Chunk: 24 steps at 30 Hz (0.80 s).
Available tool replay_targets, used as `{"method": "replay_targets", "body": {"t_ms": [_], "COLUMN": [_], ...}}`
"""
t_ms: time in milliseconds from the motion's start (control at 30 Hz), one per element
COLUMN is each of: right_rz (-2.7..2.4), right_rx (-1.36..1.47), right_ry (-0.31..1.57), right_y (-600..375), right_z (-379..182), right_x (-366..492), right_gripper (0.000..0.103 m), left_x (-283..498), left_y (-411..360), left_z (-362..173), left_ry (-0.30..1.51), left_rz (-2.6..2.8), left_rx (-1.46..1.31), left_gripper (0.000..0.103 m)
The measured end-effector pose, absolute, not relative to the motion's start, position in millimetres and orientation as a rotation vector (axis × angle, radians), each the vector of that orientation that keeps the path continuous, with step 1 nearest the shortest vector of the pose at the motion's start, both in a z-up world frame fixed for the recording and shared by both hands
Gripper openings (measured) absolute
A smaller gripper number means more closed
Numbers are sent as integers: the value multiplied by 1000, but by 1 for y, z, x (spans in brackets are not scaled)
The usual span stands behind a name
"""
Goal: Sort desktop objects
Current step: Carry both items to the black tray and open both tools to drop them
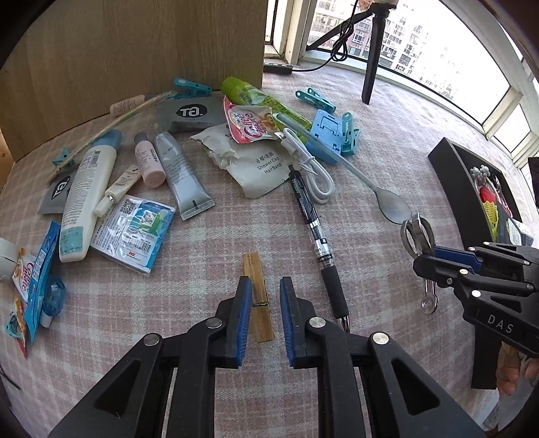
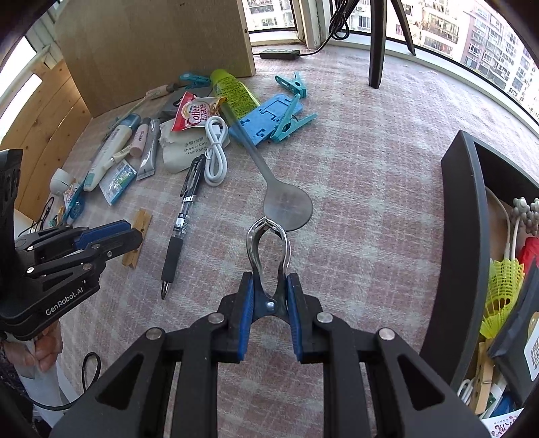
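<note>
my left gripper (image 1: 266, 286) is open around a wooden clothespin (image 1: 257, 296); my right gripper (image 2: 269, 286) clamps a metal clip (image 2: 267, 249).

A pink checked cloth (image 1: 209, 249) covered the surface. At the back stood a light wooden panel (image 1: 134, 60), and beside it a black tripod leg (image 1: 370, 67) rested on the cloth. A black cable (image 2: 337, 23) hung near the window (image 2: 471, 37). Outside, apartment buildings (image 1: 404, 43) were visible in bright daylight
</note>
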State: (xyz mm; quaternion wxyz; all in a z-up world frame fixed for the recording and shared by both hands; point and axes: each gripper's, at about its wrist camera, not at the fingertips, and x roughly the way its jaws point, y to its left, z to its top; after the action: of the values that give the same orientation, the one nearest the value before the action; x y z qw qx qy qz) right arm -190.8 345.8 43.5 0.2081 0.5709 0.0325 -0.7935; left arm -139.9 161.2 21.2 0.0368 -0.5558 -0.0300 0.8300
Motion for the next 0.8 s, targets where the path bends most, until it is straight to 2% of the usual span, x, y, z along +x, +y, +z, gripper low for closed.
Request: {"method": "replay_targets", "body": {"t_ms": [67,167,233,267,567,800], "right_rz": [-2219,-2226,-2233,-2235,-2264,-2336], "right_rx": [1595,1601,1604,1607,1579,1517], "right_ry": [106,97,93,91,3,-109], "right_y": [348,351,353,353,362,403], "right_z": [44,45,45,45,61,108], "right_x": [-191,-188,-186,-185,-179,-177], "right_gripper": [19,19,19,19,19,19], "left_x": [-144,-145,-143,-143,-146,-147], "left_y": [163,157,157,157,153,185], "left_z": [19,10,8,8,26,71], "left_ry": [-22,-94,-52,-28,-160,-195], "left_rz": [2576,2541,2566,2581,2564,2540], "left_rx": [-1720,-1748,-1733,-1731,-1750,-1613], "left_gripper": [10,27,19,12,12,12]}}
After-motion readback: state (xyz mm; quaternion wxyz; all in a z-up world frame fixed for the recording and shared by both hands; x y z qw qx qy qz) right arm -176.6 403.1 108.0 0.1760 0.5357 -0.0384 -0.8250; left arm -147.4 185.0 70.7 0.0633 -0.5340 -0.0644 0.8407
